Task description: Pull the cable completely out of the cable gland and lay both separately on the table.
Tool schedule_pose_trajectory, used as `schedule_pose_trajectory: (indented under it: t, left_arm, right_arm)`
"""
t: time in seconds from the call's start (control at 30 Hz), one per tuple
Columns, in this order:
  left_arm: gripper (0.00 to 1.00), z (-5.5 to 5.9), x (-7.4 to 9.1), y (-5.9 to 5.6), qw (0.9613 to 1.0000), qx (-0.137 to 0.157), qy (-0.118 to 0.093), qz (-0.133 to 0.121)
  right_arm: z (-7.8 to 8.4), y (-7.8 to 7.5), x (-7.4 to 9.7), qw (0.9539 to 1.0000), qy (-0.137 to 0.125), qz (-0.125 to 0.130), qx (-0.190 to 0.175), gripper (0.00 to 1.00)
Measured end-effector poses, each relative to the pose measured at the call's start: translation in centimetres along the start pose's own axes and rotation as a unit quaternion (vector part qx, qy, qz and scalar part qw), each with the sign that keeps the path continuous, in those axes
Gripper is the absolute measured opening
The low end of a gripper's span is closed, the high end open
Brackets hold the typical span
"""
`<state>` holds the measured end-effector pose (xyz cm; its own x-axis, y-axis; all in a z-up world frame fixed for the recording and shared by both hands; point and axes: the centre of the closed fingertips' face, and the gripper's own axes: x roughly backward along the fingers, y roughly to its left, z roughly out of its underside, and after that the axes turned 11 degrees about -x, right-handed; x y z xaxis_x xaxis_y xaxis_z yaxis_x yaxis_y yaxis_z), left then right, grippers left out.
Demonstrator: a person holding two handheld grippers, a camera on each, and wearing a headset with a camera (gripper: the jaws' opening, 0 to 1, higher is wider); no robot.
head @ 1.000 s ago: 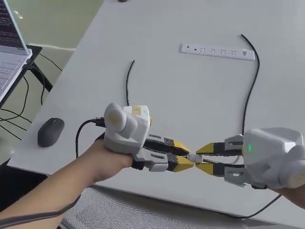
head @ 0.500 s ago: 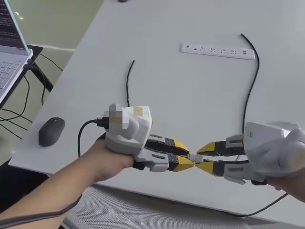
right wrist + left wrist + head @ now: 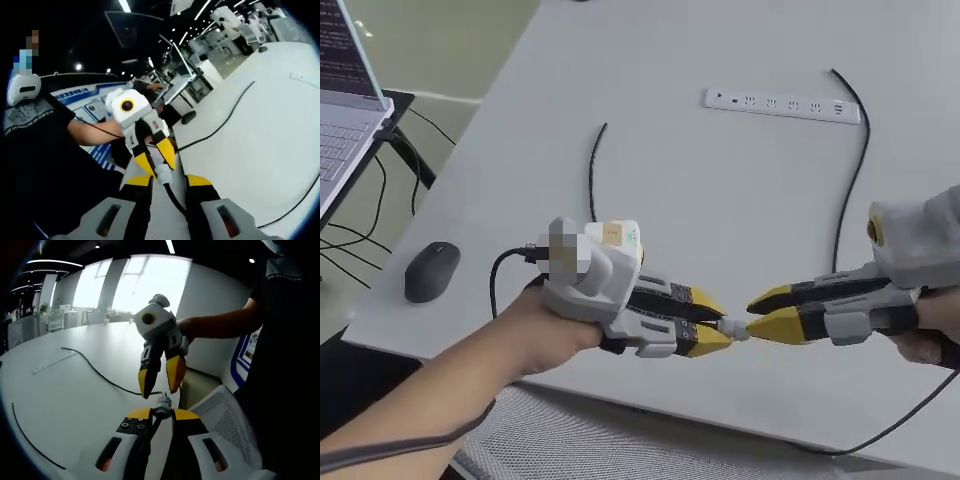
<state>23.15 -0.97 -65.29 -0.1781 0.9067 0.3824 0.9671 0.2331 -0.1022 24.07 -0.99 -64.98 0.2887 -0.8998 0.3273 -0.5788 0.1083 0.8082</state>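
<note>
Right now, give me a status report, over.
Left gripper shut on cable gland. Right gripper open, close by. Cable not yet out of gland. Power strip well clear.

Table matt, smooth; gland plastic.

Table pale grey-white; white power strip with black cord on table's far side; dark grey mouse near table's left edge. Left gripper, right gripper: light grey bodies, black mid-sections, yellow jaw tips. Cable gland pale grey; cable black
</note>
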Motion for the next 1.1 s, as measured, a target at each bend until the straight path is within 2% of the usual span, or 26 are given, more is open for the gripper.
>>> schedule_pose_trajectory:
  t: [0.07,0.13,0.23,0.3,0.4,0.6,0.67,0.73,0.83,0.97,1.03,1.1]
  left_arm:
    - [0.15,-0.1,0.1,-0.1,1.0,-0.009,0.001,0.0]
    - [0.15,-0.1,0.1,-0.1,0.9999,-0.014,0.0,0.0]
    - [0.15,-0.2,0.2,-0.2,0.9998,-0.018,0.001,0.002]
    - [0.15,-0.2,0.2,-0.3,0.9998,-0.021,0.002,0.004]
    - [0.15,-0.1,0.3,-0.3,0.9998,-0.021,0.006,0.004]
    - [0.15,0.1,0.3,-0.3,0.9998,-0.018,0.008,0.008]
    - [0.15,0.1,0.3,-0.3,0.9998,-0.017,0.009,0.009]
    - [0.15,0.1,0.3,-0.3,0.9998,-0.015,0.01,0.009]
    - [0.15,0.1,0.4,-0.1,0.9999,-0.006,0.008,0.011]
    - [0.15,0.1,0.5,0.0,0.9999,0.007,0.003,0.013]
    - [0.15,0.1,0.5,0.0,0.9998,0.013,0.004,0.015]
    - [0.15,0.3,0.4,-0.1,0.9997,0.017,0.006,0.017]
  right_arm:
    - [0.6,0.7,-0.3,0.9991,0.015,-0.03,-0.026,0.21]
    - [1.2,1.0,-0.7,0.9973,0.028,-0.048,-0.047,0.2]
    - [1.3,0.8,-1.2,0.9972,0.027,-0.05,-0.048,0.16]
    - [1.4,0.9,-1.4,0.9961,0.024,-0.058,-0.063,0.15]
    - [1.5,1.3,-1.5,0.9953,0.023,-0.068,-0.065,0.09]
    - [1.5,1.5,-1.6,0.9968,0.024,-0.061,-0.046,0.08]
    - [1.6,1.5,-1.6,0.9982,0.028,-0.048,-0.024,0.08]
    - [1.5,1.3,-1.6,0.999,0.033,-0.023,0.019,0.08]
    - [1.3,1.4,-1.6,0.9963,0.033,0.009,0.079,0.08]
    - [1.2,1.4,-1.5,0.9915,0.023,0.035,0.123,0.08]
    - [1.3,1.3,-1.6,0.986,0.028,0.054,0.155,0.08]
    - [1.5,1.2,-1.7,0.9743,0.039,0.079,0.207,0.08]
